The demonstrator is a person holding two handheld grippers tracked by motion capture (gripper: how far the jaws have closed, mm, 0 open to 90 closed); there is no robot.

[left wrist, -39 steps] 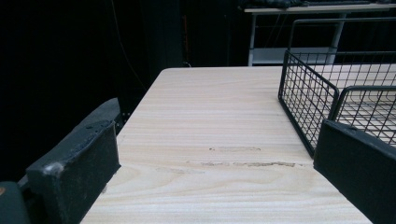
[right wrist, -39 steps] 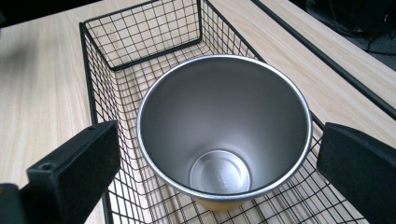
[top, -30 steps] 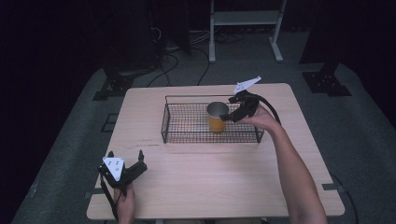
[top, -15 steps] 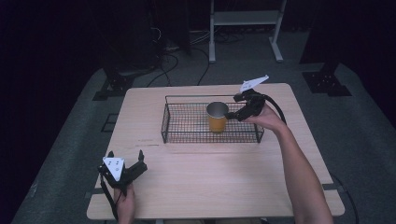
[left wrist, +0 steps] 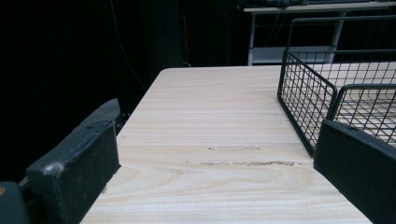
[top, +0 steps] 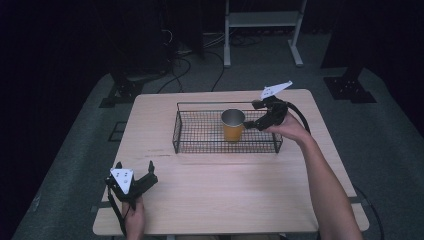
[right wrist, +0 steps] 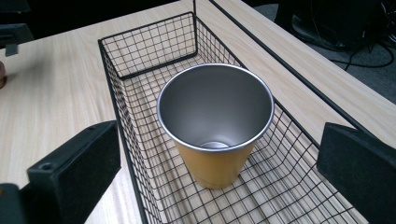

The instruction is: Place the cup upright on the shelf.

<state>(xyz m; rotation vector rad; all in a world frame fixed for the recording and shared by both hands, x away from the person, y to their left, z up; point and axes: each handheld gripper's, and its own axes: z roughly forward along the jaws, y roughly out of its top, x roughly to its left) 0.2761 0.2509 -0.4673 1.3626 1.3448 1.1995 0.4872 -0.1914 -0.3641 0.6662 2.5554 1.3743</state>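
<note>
Fingers, high view: right gripper (top: 252, 121) is hovering with its jaws spread just beside the cup (top: 233, 125), gripping nothing; left gripper (top: 134, 175) is resting near the table's (top: 225, 190) near-left corner with its jaws apart, well away from the basket (top: 200, 145).
Cup, high view: it is standing upright inside the wire basket, right of the middle, on the mesh floor.
Left gripper view: both black fingers (left wrist: 77, 163) are standing wide apart with bare wood between them; one end of the basket (left wrist: 303, 93) is showing at the right.
Right gripper view: the two fingers (right wrist: 74, 172) are flanking the cup (right wrist: 215, 126) without touching it, the camera looking down into its mouth.
Cup's look: an orange outer wall is tapering toward the base, with a brushed silver inside and a thin bright rim; it looks empty.
Handling, as a judgement: it is probably light and rigid, and its smooth wall is likely slippery.
Where to hold: pinching across the upper wall below the rim seems best, since the taper narrows downward and the basket wires are crowding the lower part.
</note>
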